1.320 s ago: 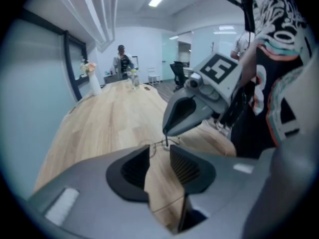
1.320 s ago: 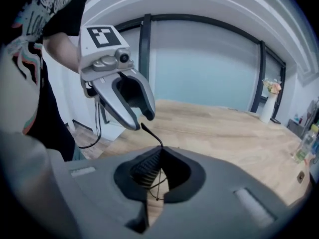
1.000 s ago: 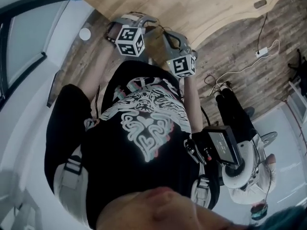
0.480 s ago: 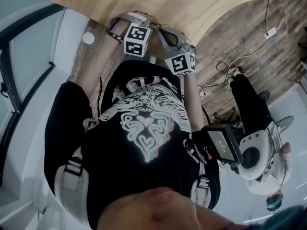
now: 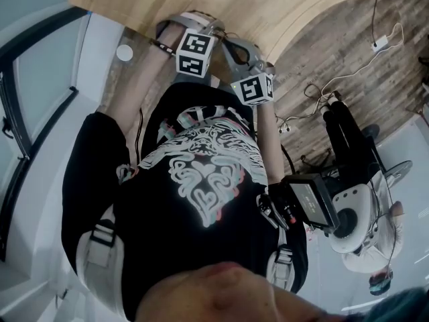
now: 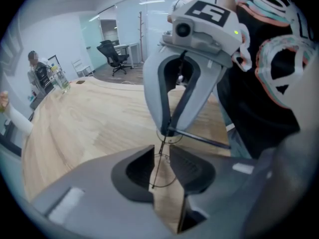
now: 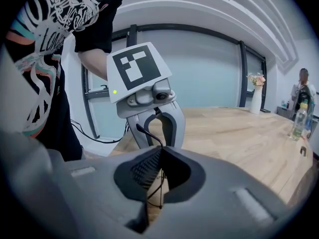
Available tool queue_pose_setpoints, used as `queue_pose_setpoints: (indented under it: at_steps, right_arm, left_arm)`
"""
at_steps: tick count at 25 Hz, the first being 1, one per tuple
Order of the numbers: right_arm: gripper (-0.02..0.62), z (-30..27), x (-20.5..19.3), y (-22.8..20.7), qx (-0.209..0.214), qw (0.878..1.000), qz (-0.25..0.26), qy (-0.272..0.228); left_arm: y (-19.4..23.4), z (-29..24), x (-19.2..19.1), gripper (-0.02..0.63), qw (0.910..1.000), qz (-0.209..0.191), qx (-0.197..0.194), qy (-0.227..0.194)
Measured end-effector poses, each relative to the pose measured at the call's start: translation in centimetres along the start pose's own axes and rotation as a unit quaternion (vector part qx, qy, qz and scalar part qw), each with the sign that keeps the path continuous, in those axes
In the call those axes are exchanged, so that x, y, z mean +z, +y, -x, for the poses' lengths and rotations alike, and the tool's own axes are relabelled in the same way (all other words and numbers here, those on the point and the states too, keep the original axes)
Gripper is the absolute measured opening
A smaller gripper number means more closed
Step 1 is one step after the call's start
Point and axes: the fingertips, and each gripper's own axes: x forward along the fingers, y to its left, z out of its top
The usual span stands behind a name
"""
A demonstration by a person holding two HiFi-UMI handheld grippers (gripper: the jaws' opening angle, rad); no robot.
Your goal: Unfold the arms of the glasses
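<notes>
Thin wire-framed glasses (image 6: 160, 159) hang between my two grippers, just off the near edge of the wooden table (image 5: 268, 5). My left gripper (image 6: 162, 153) is shut on the wire rim. Facing it, my right gripper (image 6: 169, 129) pinches the frame's upper end, where one dark arm (image 6: 202, 139) sticks out sideways to the right. In the right gripper view, the right gripper (image 7: 160, 156) is shut on the glasses (image 7: 157, 184), and a dark arm (image 7: 147, 132) rises toward the left gripper (image 7: 152, 114). In the head view both marker cubes (image 5: 194, 54) sit close to my chest.
Bottles (image 6: 60, 78) stand at the table's far end, with a white vase of flowers (image 7: 256, 96) and another bottle (image 7: 299, 118) also on it. A seated person (image 5: 355, 213) and cables (image 5: 375, 45) are on the floor side. An office chair (image 6: 112, 54) is behind.
Both grippers have stayed together on the glasses near the table's edge, the left cube edging slightly up and right. The head view has shifted, and the person behind has moved.
</notes>
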Motion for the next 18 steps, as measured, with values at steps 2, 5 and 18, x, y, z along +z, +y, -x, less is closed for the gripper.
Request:
queue_pose_setpoints:
  at_steps: [2, 5, 18]
  right_arm:
    - [-0.002, 0.1, 0.2, 0.0, 0.001, 1.000, -0.004, 0.003]
    - [-0.002, 0.1, 0.5, 0.0, 0.004, 1.000, -0.006, 0.008]
    - [-0.002, 0.5, 0.2, -0.1, 0.001, 1.000, -0.006, 0.008]
  left_arm:
    - [0.2, -0.2, 0.2, 0.065, 0.9999, -0.010, 0.004, 0.003]
    - [0.4, -0.5, 0.5, -0.005, 0.9997, -0.023, 0.010, 0.006]
    - [-0.6, -0.8, 1.0, 0.014, 0.9984, -0.027, -0.047, 0.014]
